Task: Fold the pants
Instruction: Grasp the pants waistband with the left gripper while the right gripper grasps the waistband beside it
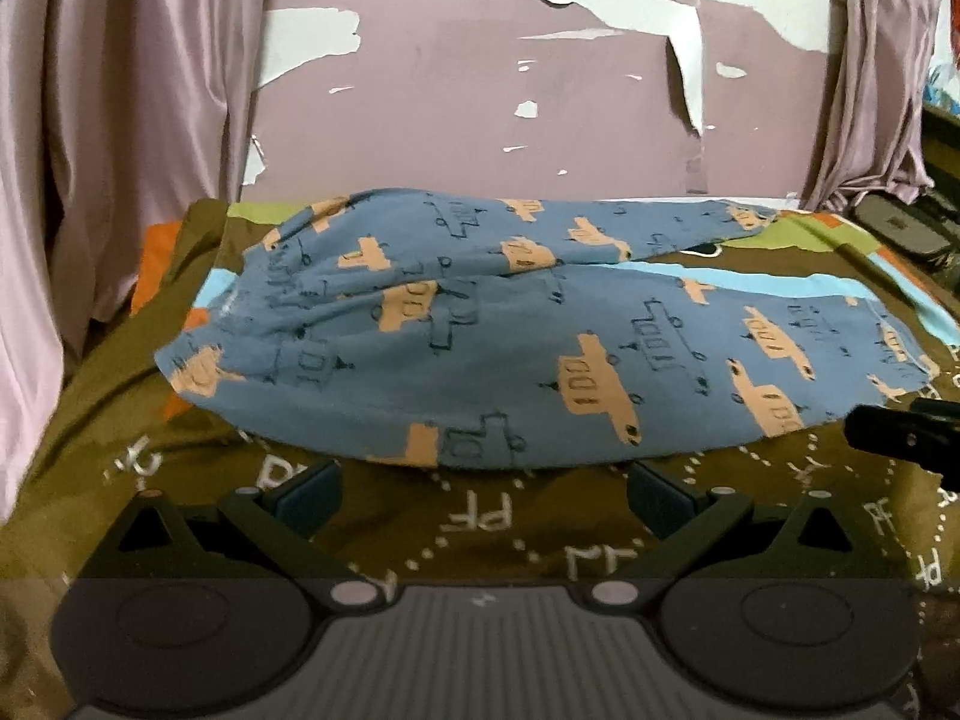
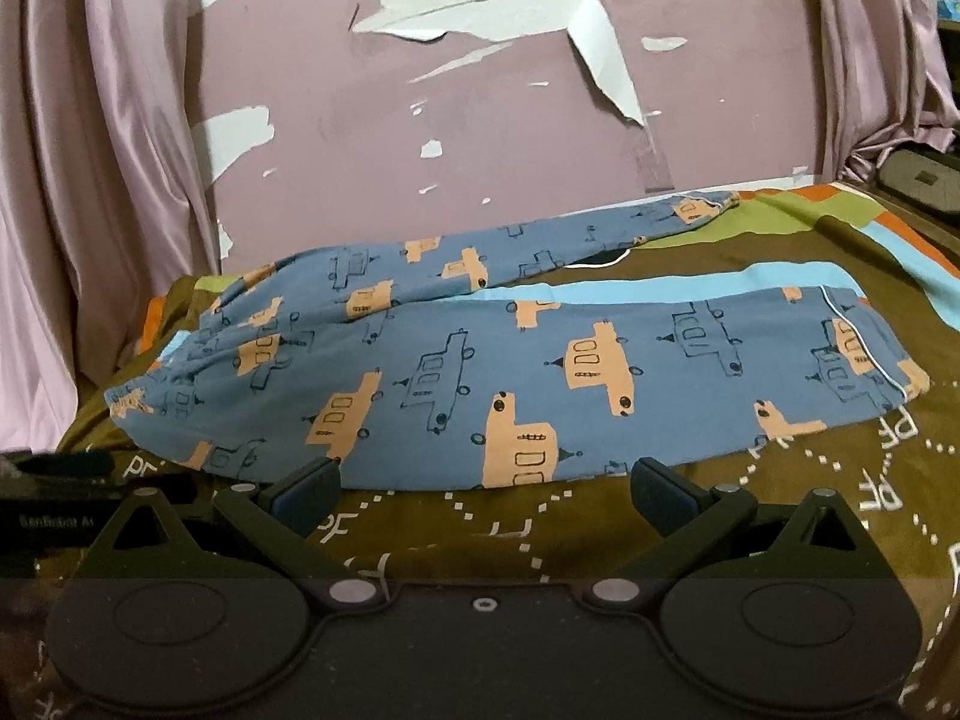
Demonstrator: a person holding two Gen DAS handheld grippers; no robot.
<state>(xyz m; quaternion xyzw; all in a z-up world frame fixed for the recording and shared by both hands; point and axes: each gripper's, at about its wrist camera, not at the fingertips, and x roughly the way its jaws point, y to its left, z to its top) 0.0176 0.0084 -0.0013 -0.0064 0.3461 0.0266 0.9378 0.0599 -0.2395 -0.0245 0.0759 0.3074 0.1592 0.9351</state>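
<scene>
Blue pants [image 1: 480, 330] printed with tan bus shapes lie spread on the bed, waistband at the left, both legs running right. The same pants [image 2: 510, 372] fill the middle of the right wrist view, the near leg's cuff with white piping at the right. My left gripper [image 1: 483, 495] is open, its fingers just short of the near edge of the cloth, holding nothing. My right gripper [image 2: 486, 492] is open too, its fingertips [image 2: 303, 489] at the pants' near edge. The right gripper's tip [image 1: 900, 429] shows at the right edge of the left wrist view.
An olive bedspread [image 2: 480, 540] with white dotted lines and letters, and blue, green and orange bands, covers the bed. Behind stands a pink wall [image 1: 480, 90] with peeling paint, flanked by pink curtains [image 1: 90, 150]. A dark case [image 2: 924, 180] lies at the far right.
</scene>
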